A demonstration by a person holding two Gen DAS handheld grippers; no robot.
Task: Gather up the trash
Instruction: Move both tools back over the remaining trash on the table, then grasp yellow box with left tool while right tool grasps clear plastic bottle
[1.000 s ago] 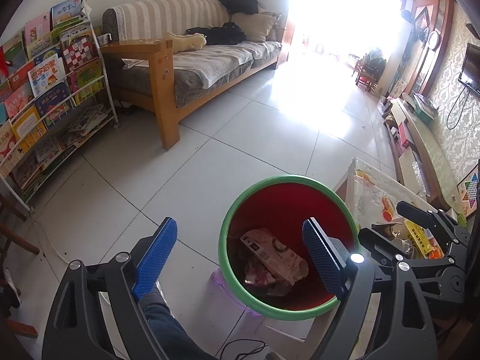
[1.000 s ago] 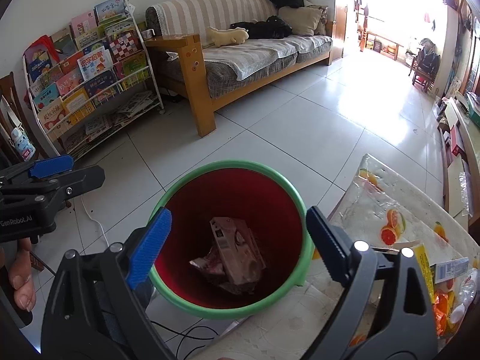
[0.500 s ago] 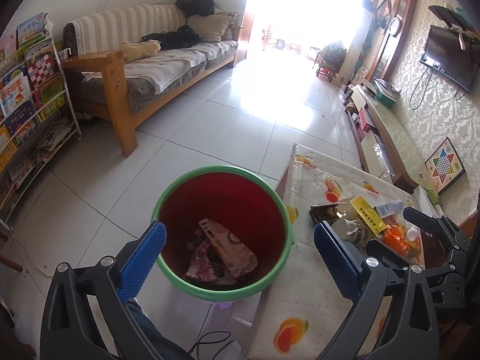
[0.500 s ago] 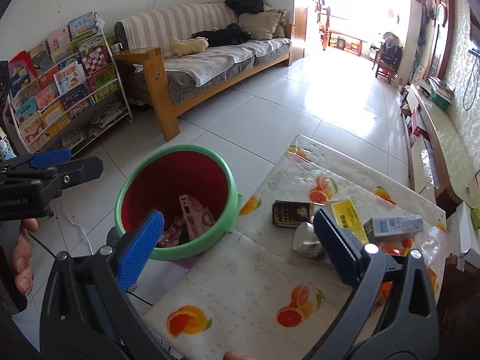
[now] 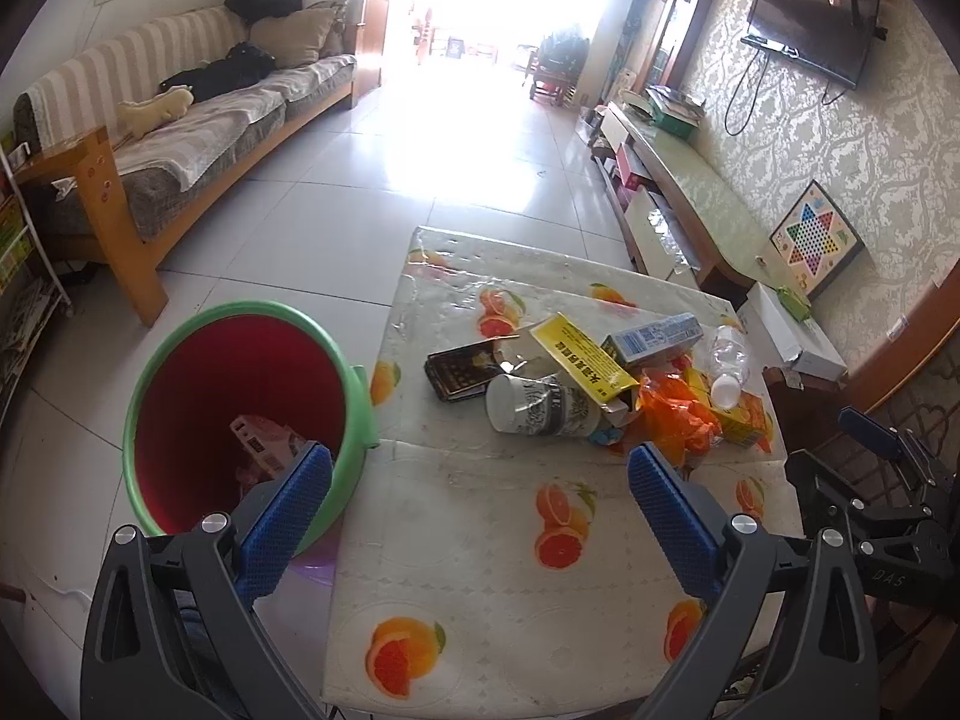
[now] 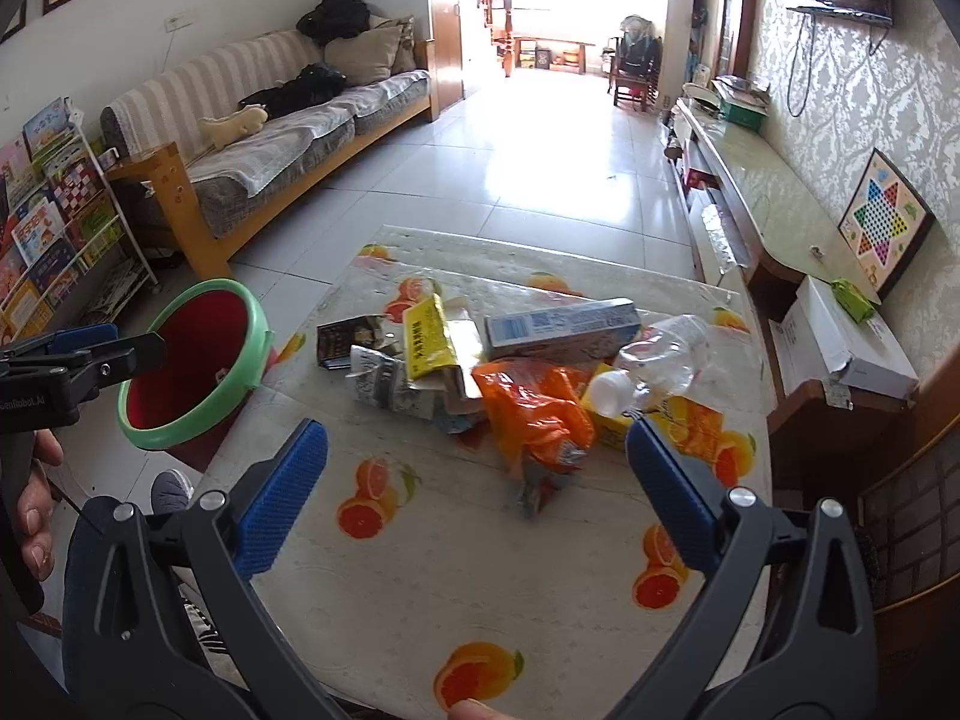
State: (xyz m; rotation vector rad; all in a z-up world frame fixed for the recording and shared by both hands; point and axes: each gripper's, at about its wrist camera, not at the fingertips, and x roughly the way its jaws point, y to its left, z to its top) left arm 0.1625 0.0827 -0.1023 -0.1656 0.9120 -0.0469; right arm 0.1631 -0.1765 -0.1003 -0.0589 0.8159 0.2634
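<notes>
Both grippers have swung away from above the bin and now face the table, so the litter pile has come into view where a second ago only the bin's inside showed. The red bin with a green rim (image 5: 240,414) stands on the floor, touching the table's (image 5: 480,600) left edge; a pinkish carton and some scraps already lie in its bottom, so part of the job looks done. Most remains: right of the bin, on the fruit-patterned tablecloth, sit a dark flat box (image 5: 459,369), a tipped paper cup (image 5: 534,405), a yellow carton (image 5: 585,357), a blue-and-white box (image 6: 558,321), a crumpled orange bag (image 6: 534,414) and a clear plastic bottle (image 6: 654,360), all crowded together and touching. The left gripper (image 5: 480,498) hovers between bin and pile, fingers spread wide and holding nothing. The right gripper (image 6: 477,480) hangs just short of the orange bag, likewise spread and unloaded, probably nearest to the next pick.
</notes>
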